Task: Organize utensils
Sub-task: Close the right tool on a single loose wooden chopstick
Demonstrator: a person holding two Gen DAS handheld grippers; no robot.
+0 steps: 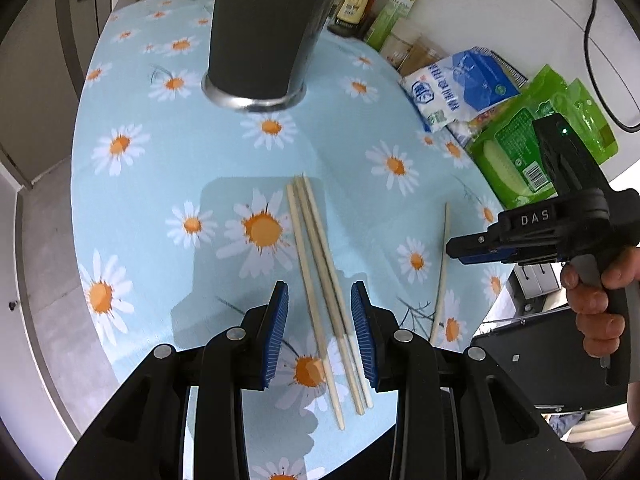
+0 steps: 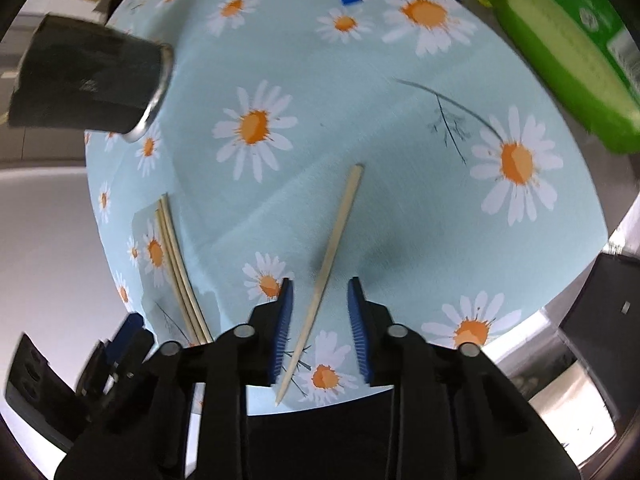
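Four chopsticks lie on the daisy-print surface (image 1: 168, 184): three chopsticks (image 1: 324, 280) side by side between the fingers of the left tongs (image 1: 319, 336), and a single chopstick (image 2: 324, 276) between the fingers of the right tongs (image 2: 320, 330). Both tongs point steeply down at the cloth with their blue pads partly open, a clear gap on each side of the wood, so neither has hold of anything yet. In the left wrist view the right tongs (image 1: 460, 248) show from the side, held in a person's hand (image 1: 592, 304), just right of the single chopstick (image 1: 442, 276).

I judge the step in hand to be closing on the sticks. To do it well, the left tongs should sink until the pads flank all three sticks together, square across them, so that none rolls out or is left behind. The single stick runs slantwise between the right pads, so turning the wrist to bring the pads parallel to its length should give a surer pinch. Thin wood on soft cloth can skid, so a slow squeeze low against the cloth seems wise.

Ahead of the left tongs stands a dark cup with a metal rim (image 1: 260, 40), which looks the likely holder; its inside is hidden from both cameras, so I cannot tell whether anything is in it. Beyond the right tongs, sauce bottles (image 1: 360, 0), a blue-and-white packet (image 1: 460, 84) and green packets (image 1: 520, 148) crowd the far edge.
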